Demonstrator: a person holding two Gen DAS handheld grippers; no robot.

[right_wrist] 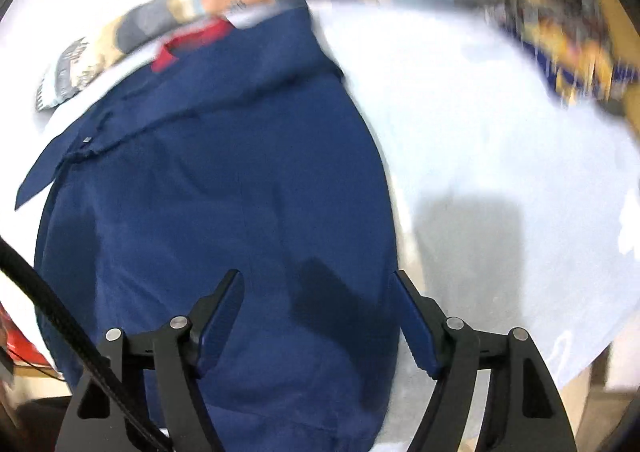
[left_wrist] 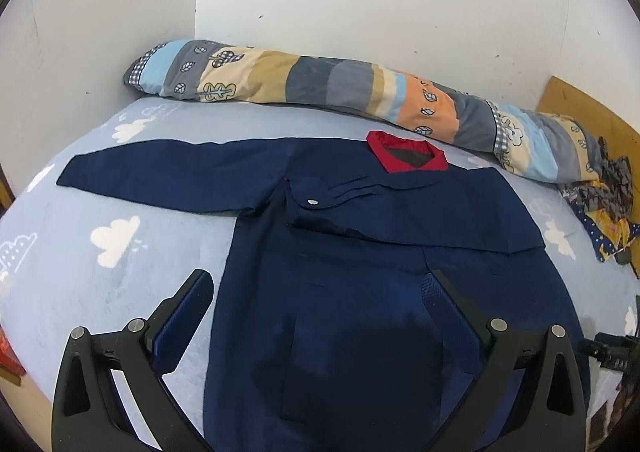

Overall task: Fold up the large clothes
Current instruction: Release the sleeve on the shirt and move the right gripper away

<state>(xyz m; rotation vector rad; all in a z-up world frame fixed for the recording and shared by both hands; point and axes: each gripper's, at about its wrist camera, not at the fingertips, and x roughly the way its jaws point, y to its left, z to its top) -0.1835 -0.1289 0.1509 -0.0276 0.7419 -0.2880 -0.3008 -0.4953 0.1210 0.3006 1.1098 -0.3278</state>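
Two downward views sharing shirt (left_wrist: 340,292), perhaps

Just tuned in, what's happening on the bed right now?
A person with a handheld gripper in each hand is folding a navy shirt with a red collar, spread on a cloud-print bed sheet. One sleeve is already folded across the chest; the other sleeve lies stretched out flat. The left gripper and right gripper are both open over the shirt's lower part, holding nothing. A rolled patchwork quilt lies along the wall.
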